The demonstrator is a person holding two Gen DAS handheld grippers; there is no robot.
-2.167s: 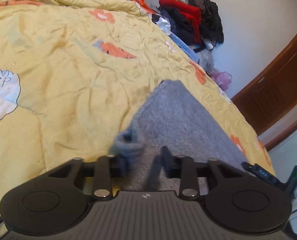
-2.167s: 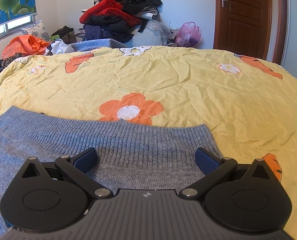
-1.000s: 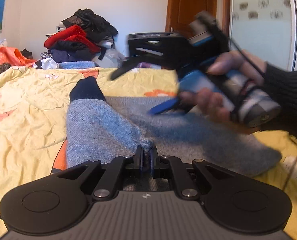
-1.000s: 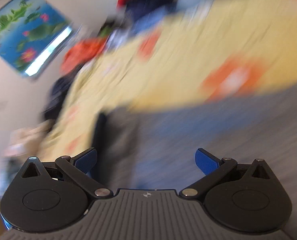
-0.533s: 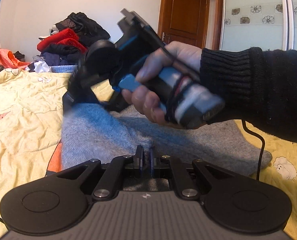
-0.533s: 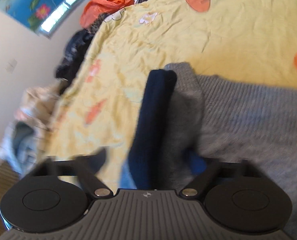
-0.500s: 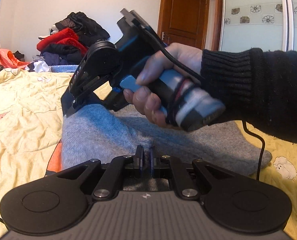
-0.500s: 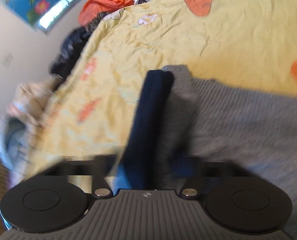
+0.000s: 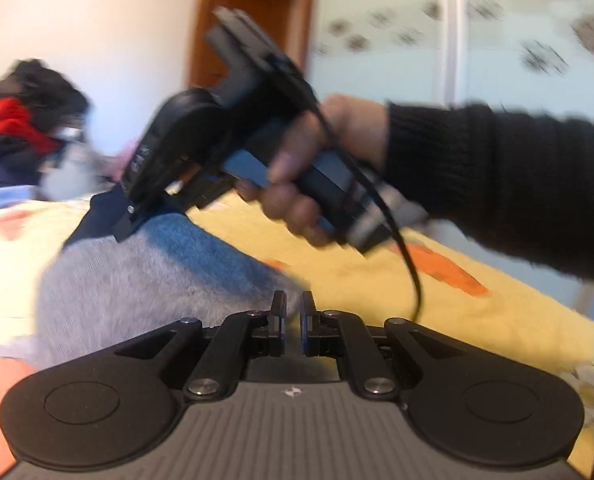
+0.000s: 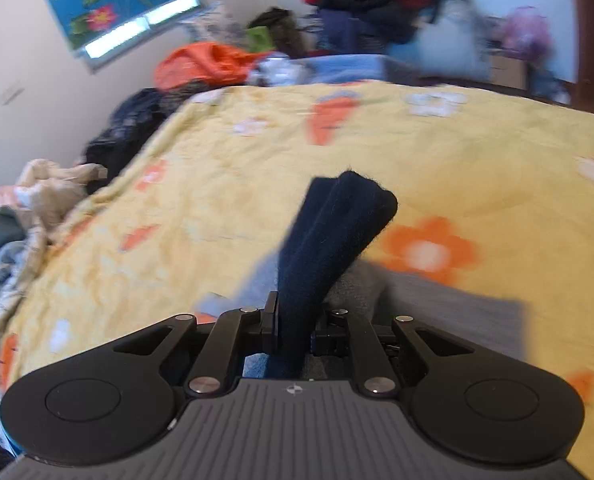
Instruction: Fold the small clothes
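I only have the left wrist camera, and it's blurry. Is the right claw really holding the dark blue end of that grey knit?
Observer: Yes. In the right wrist view the right claw has just been closing its jaws, and they now pinch the navy cuff.
Operator: Is it a single layer?
Observer: No, it looks doubled, with two navy folds standing up side by side.
Operator: What's beyond it?
Observer: The yellow flowered bedspread, with a heap of loose clothes past its left edge.
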